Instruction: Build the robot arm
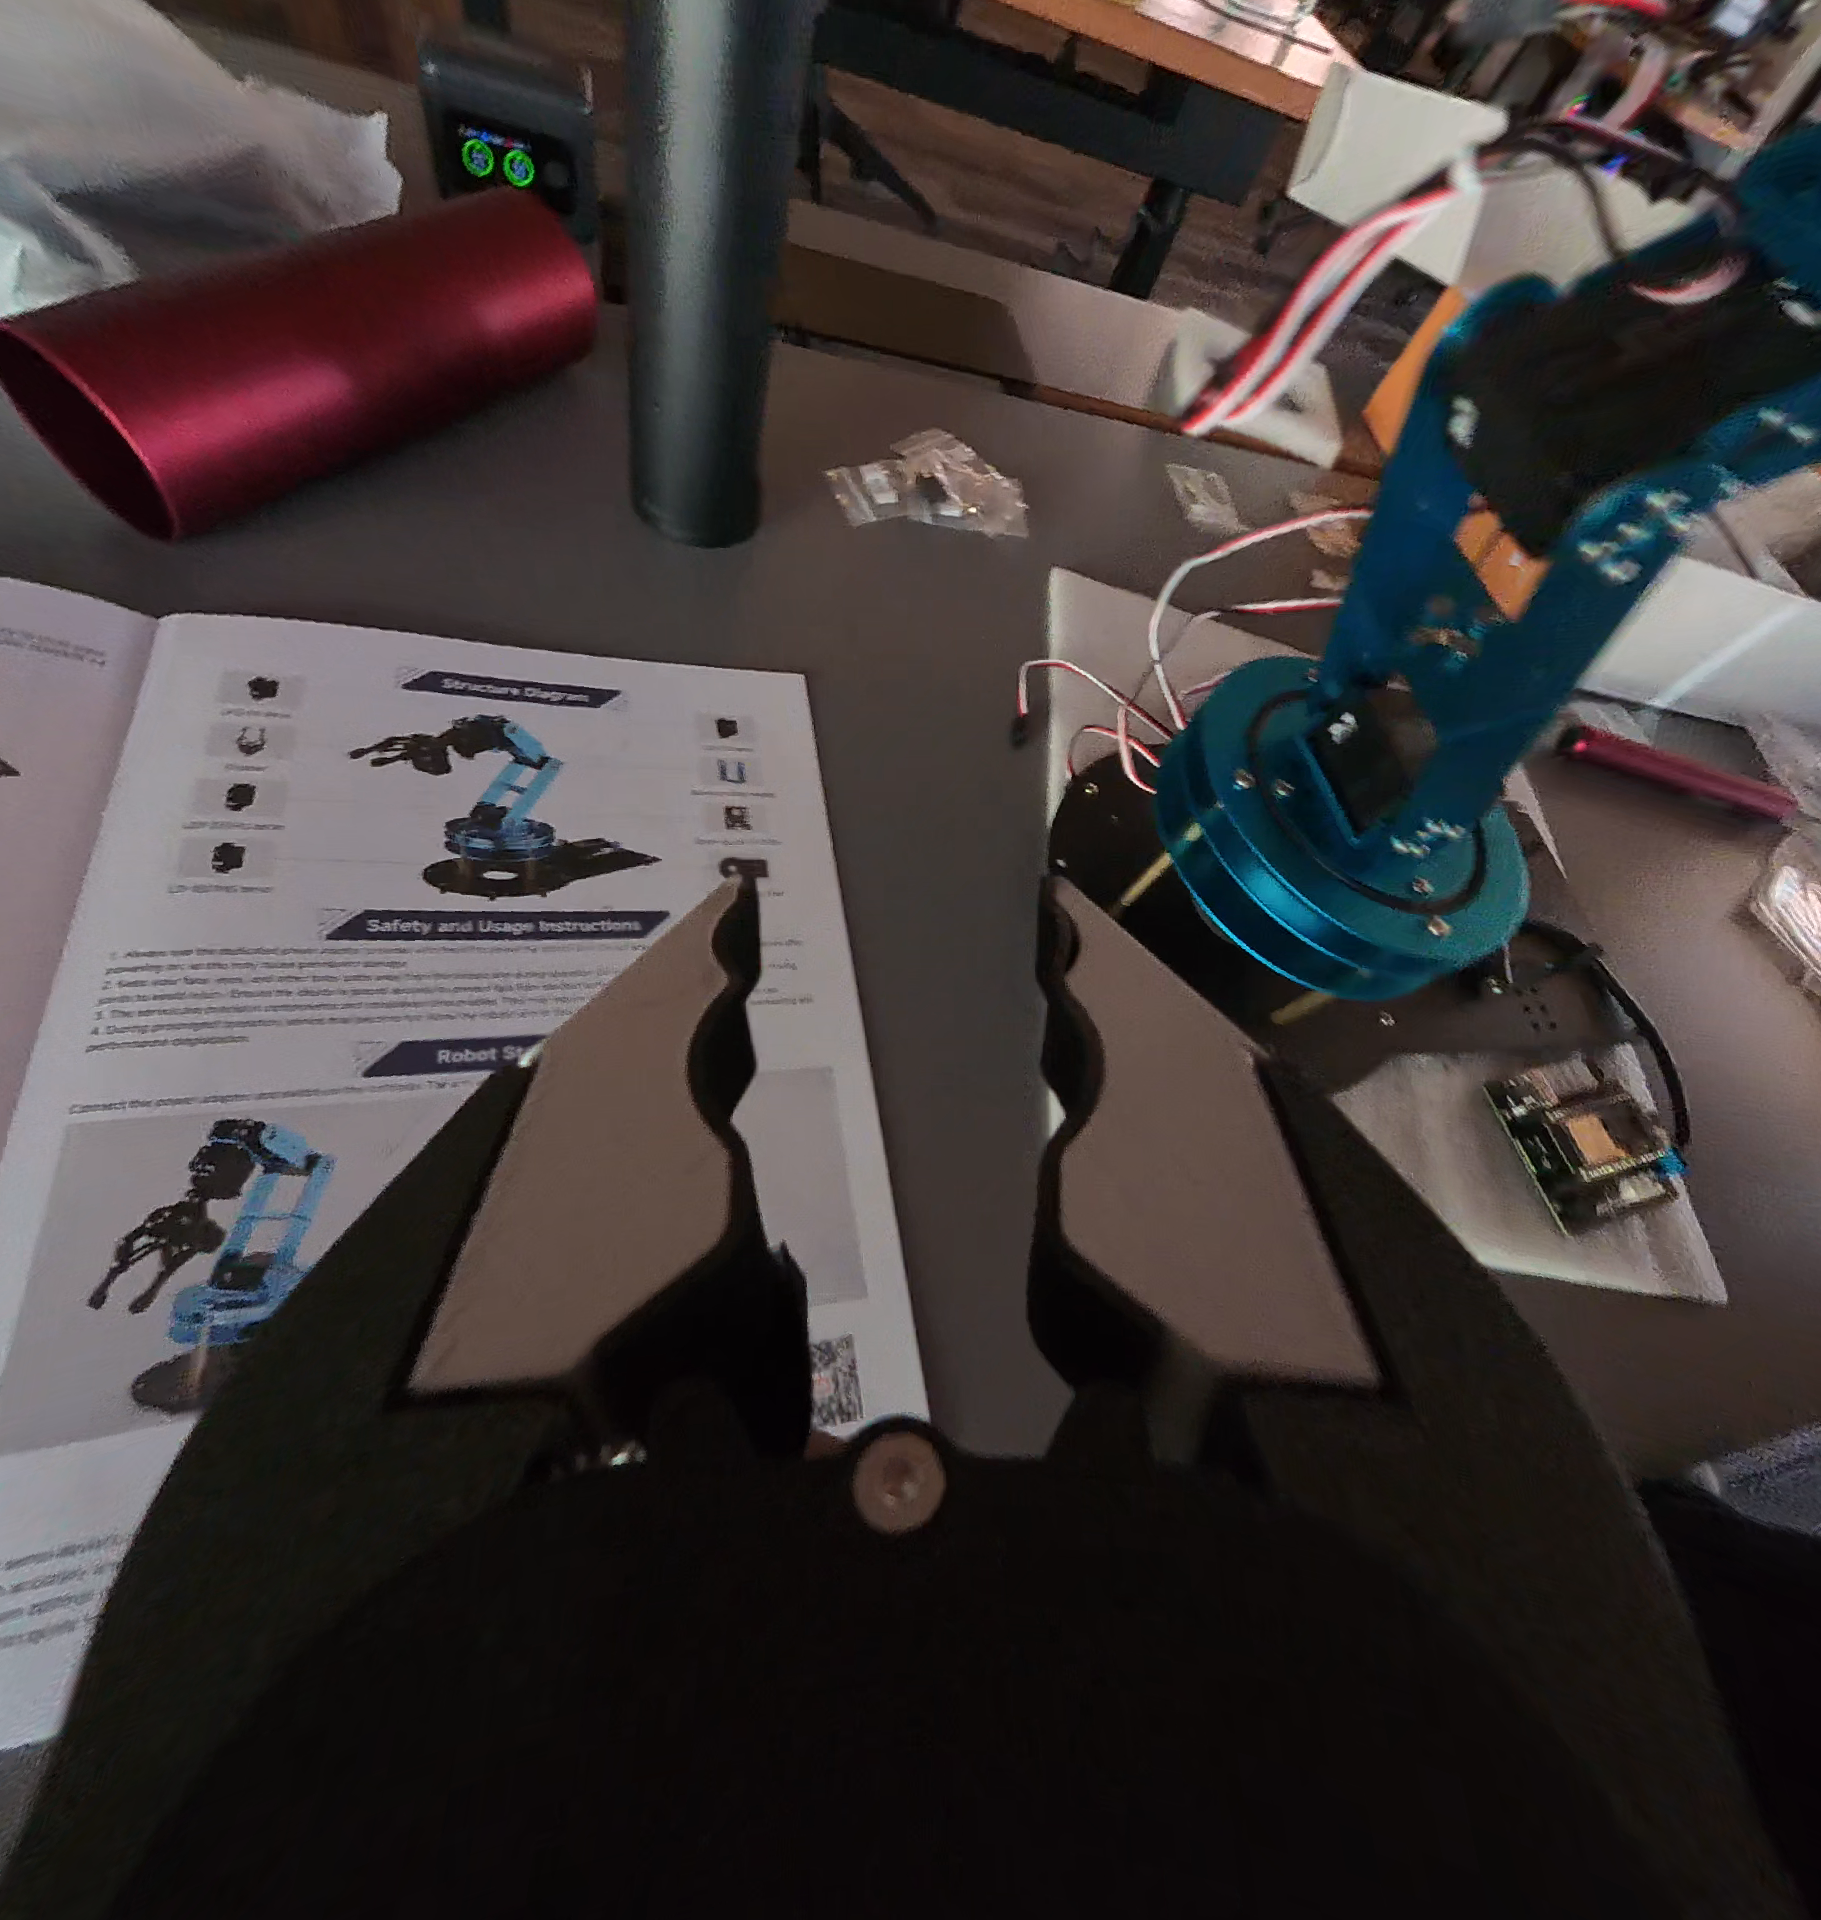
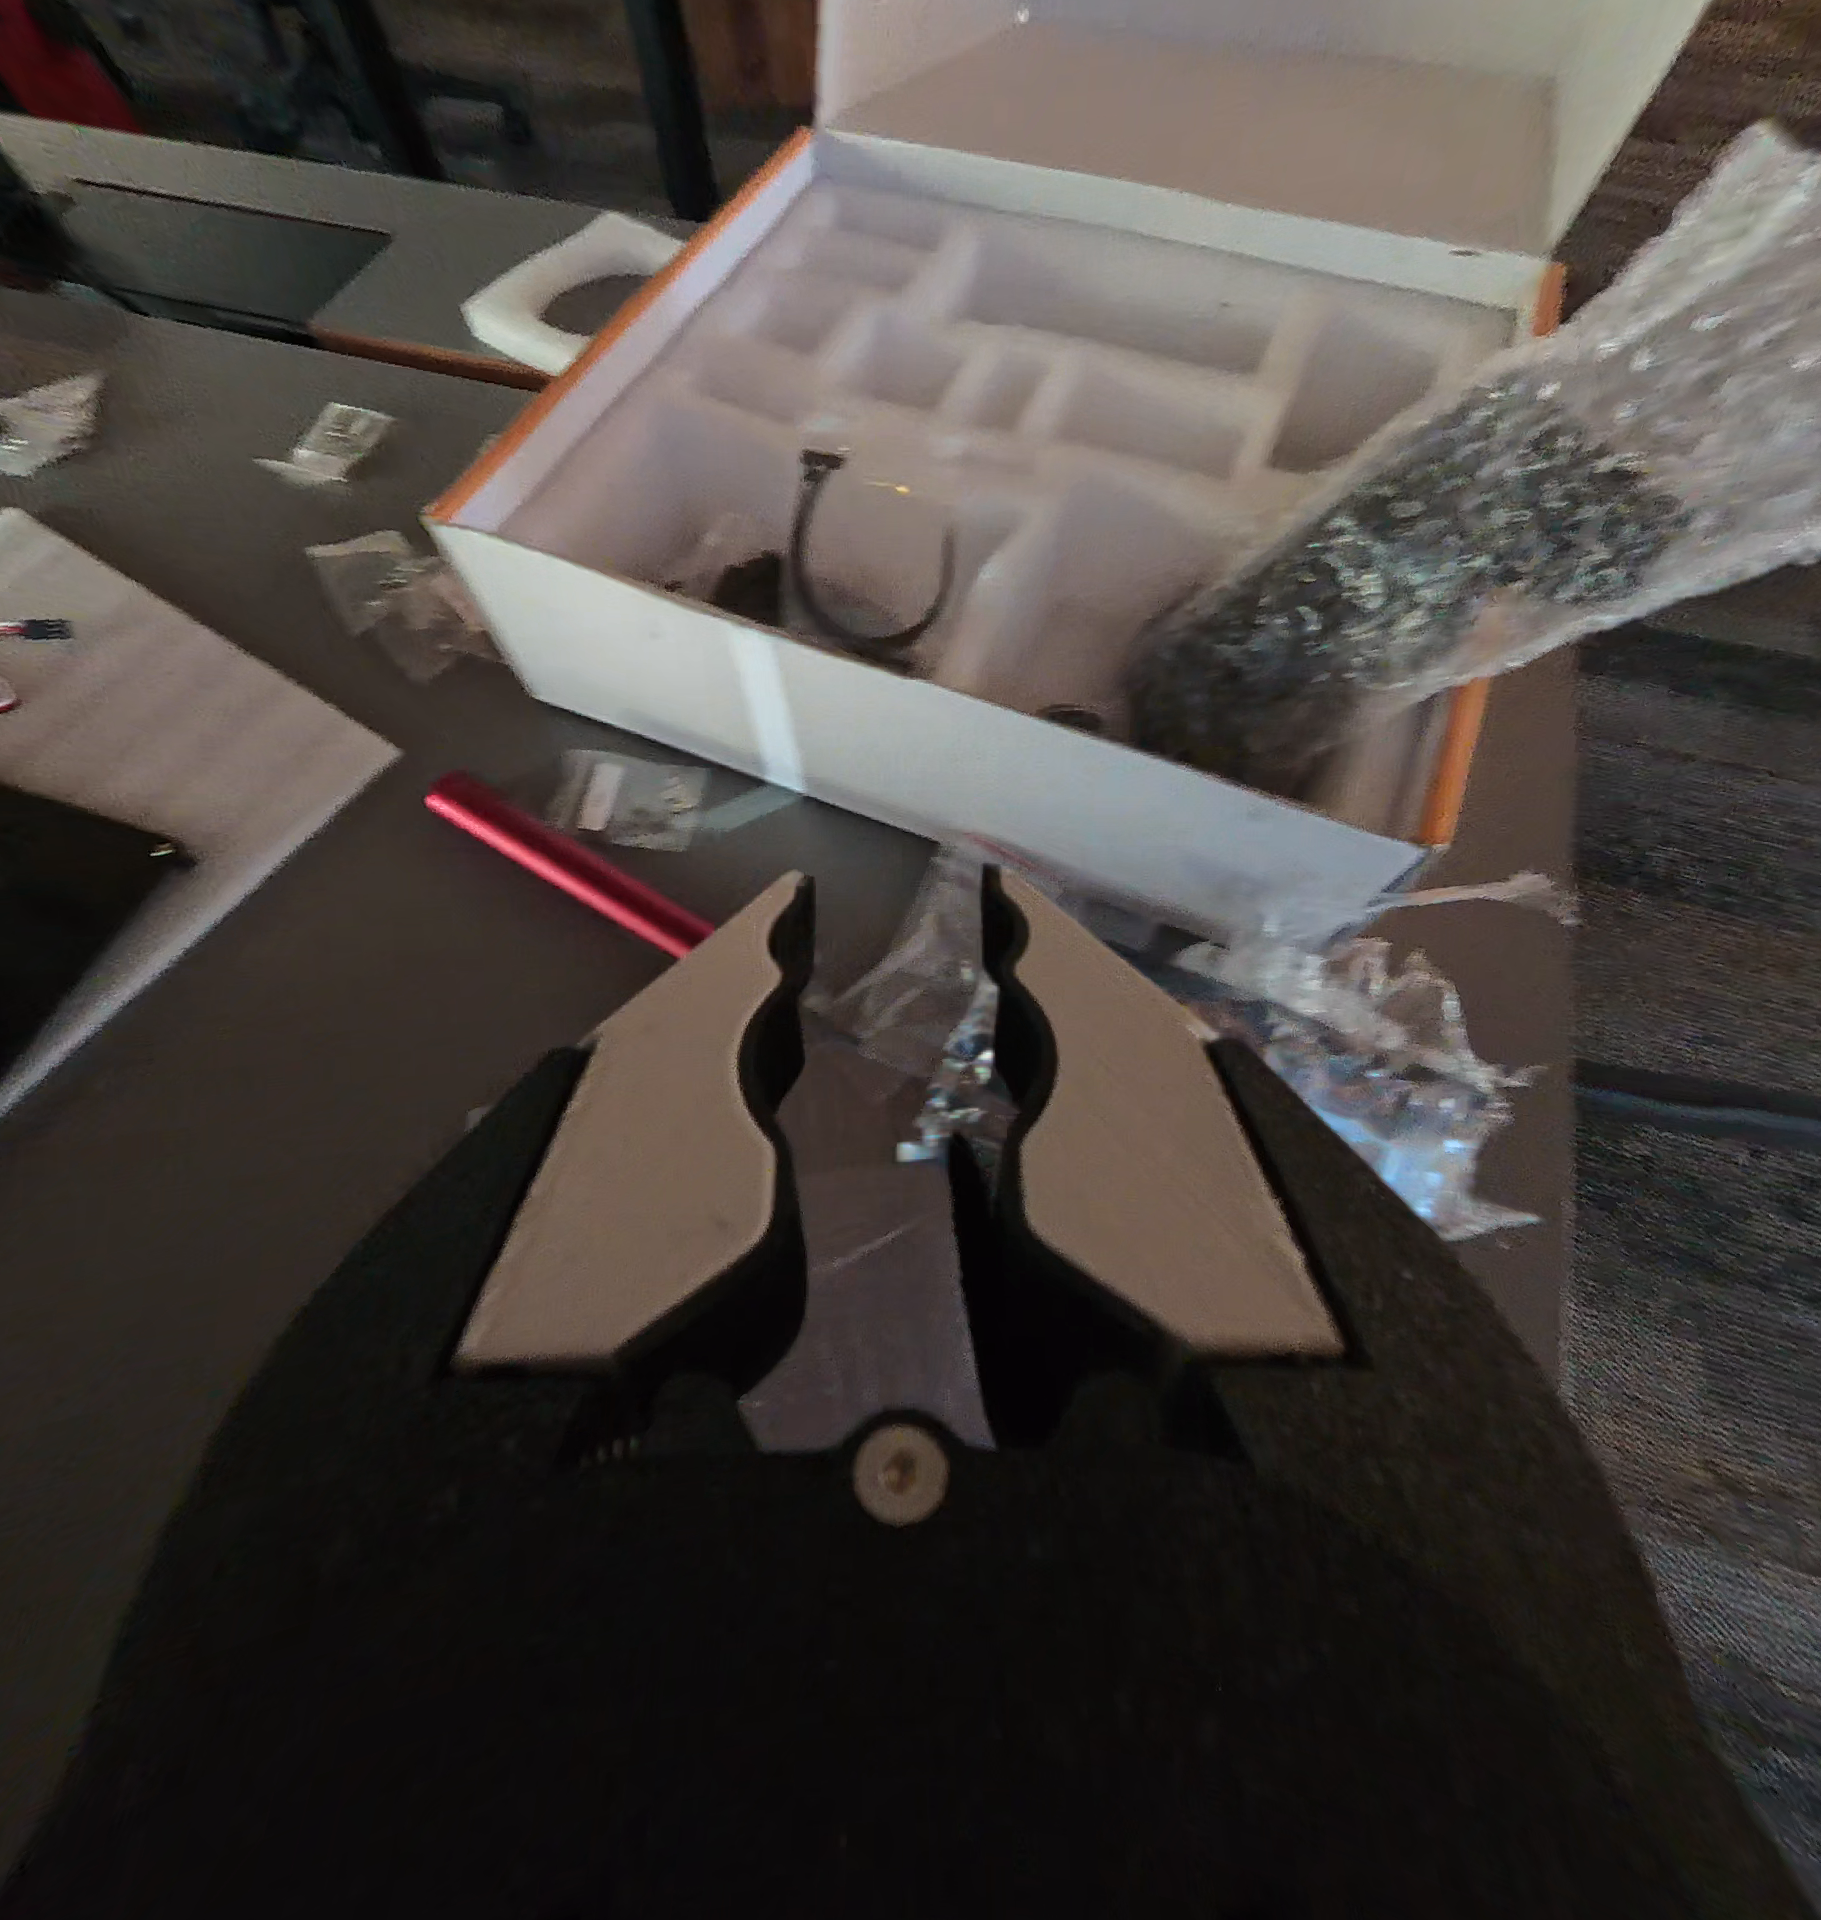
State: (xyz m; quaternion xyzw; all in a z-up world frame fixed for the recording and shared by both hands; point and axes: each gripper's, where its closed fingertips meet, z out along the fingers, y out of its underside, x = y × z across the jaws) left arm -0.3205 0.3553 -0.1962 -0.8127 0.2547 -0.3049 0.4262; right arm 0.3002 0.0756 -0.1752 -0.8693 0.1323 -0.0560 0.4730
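My left gripper [image 1: 901,894] is open and empty. It hovers over the grey table [image 1: 927,665], between an open printed booklet [image 1: 293,997] on its left and a blue metal robot arm [image 1: 1405,769] on a black base plate on its right. The arm's red-white wires [image 1: 1145,717] hang loose. My right gripper [image 2: 898,883] is open with a narrower gap, and holds nothing that I can see. It hovers over crumpled clear plastic bags [image 2: 1342,1049], just in front of an open white box [image 2: 989,748] with a foam insert.
A dark red metal tube [image 1: 293,353], a grey post [image 1: 693,270] and a small device with green lights [image 1: 501,156] stand behind the booklet. A circuit board [image 1: 1581,1153] lies by the base plate. A bubble-wrapped dark bundle [image 2: 1425,571] leans in the box. A thin red rod [image 2: 563,862] and small part bags [image 2: 631,800] lie in front. Some 70 cm of space lies between my two pairs of fingers.
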